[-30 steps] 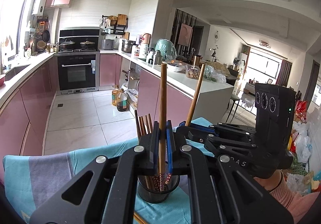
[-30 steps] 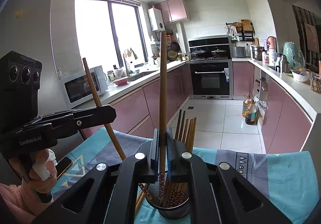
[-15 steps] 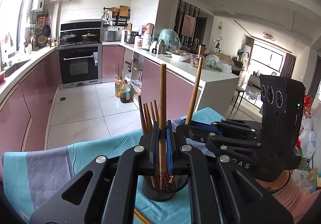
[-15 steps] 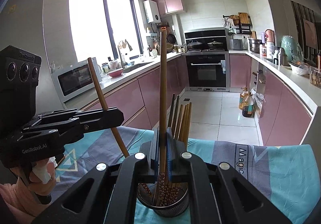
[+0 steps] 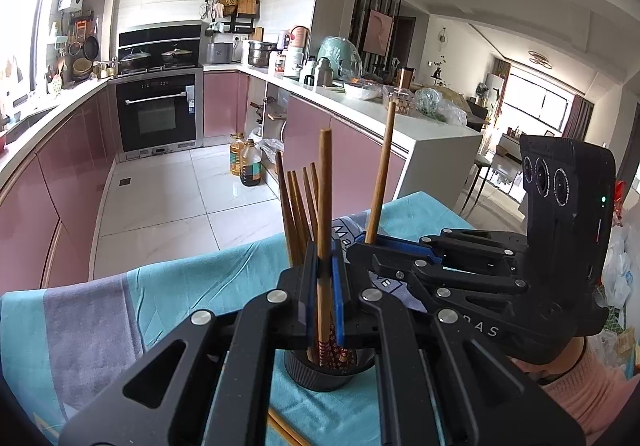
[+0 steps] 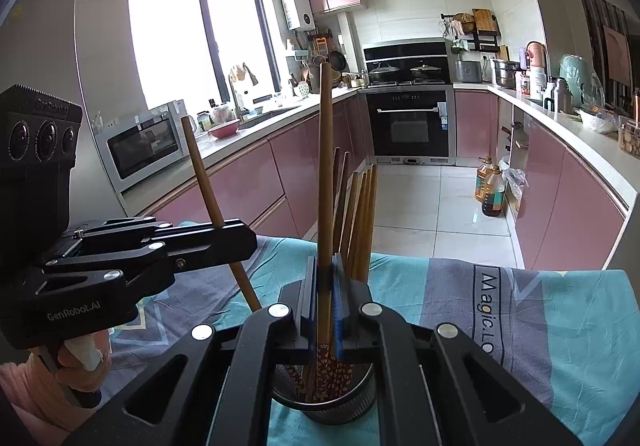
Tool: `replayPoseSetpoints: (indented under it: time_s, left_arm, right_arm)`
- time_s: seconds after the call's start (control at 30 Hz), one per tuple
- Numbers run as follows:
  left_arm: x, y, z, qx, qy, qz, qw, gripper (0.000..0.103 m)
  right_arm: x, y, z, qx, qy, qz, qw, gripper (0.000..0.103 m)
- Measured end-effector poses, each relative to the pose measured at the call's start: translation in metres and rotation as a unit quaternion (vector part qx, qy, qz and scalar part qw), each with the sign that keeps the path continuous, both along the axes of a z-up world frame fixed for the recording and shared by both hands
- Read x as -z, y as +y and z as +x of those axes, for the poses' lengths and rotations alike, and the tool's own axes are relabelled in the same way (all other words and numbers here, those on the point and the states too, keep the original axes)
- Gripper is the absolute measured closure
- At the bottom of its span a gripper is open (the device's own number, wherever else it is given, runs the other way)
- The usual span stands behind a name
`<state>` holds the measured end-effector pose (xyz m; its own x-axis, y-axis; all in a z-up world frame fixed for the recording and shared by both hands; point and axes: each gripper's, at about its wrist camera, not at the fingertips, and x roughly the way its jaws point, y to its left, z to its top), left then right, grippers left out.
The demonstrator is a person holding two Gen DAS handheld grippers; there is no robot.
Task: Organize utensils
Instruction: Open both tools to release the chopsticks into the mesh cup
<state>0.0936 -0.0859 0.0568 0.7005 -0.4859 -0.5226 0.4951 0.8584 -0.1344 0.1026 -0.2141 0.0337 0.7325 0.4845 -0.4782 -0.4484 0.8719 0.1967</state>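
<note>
A black mesh holder [image 5: 320,374] [image 6: 326,402] stands on the teal cloth and holds several wooden chopsticks [image 5: 296,206] [image 6: 360,218]. My left gripper [image 5: 325,286] is shut on one upright chopstick [image 5: 324,182], its patterned end just inside the holder. My right gripper [image 6: 326,294] is shut on another upright chopstick [image 6: 325,150], its patterned end inside the holder too. Each gripper shows in the other's view: the right one [image 5: 360,246] with its chopstick [image 5: 382,166], the left one [image 6: 240,242] with its chopstick [image 6: 204,174].
A teal and grey cloth [image 5: 140,302] [image 6: 540,310] covers the table. A loose chopstick [image 5: 284,430] lies on it near the holder. Beyond the table edge are the tiled kitchen floor, pink cabinets [image 6: 280,174] and oil bottles [image 5: 246,166].
Both grippers have come lower with their chopsticks, so the patterned ends now sit inside the holder. Both stay shut.
</note>
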Motion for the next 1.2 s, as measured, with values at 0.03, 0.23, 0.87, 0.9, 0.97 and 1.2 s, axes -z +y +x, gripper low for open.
replayPoseSetpoints:
  time_s: [0.03, 0.23, 0.87, 0.9, 0.97, 1.2]
  left_arm:
    - [0.001, 0.001, 0.003, 0.000, 0.003, 0.002, 1.0000, 0.096]
    - [0.007, -0.001, 0.014, 0.000, 0.020, 0.011, 0.9997, 0.096]
    - [0.031, -0.006, 0.057, -0.003, 0.056, 0.027, 0.9981, 0.095]
    - [0.032, -0.005, 0.059, -0.003, 0.059, 0.026, 0.9979, 0.095]
    - [0.036, -0.003, 0.063, -0.004, 0.061, 0.024, 0.9978, 0.095]
    - [0.042, 0.016, 0.052, -0.027, 0.045, 0.016, 0.9985, 0.074]
  right_arm:
    - [0.001, 0.000, 0.001, 0.000, 0.002, 0.000, 1.000, 0.097]
    - [0.009, -0.001, 0.004, 0.001, 0.013, -0.002, 1.000, 0.097]
    - [0.030, 0.001, 0.024, 0.009, 0.056, -0.007, 0.998, 0.096]
    - [0.030, 0.001, 0.023, 0.010, 0.056, -0.007, 0.998, 0.096]
    - [0.030, 0.000, 0.024, 0.013, 0.057, -0.006, 0.998, 0.096]
    - [0.030, -0.007, 0.015, 0.019, 0.054, 0.002, 0.998, 0.087]
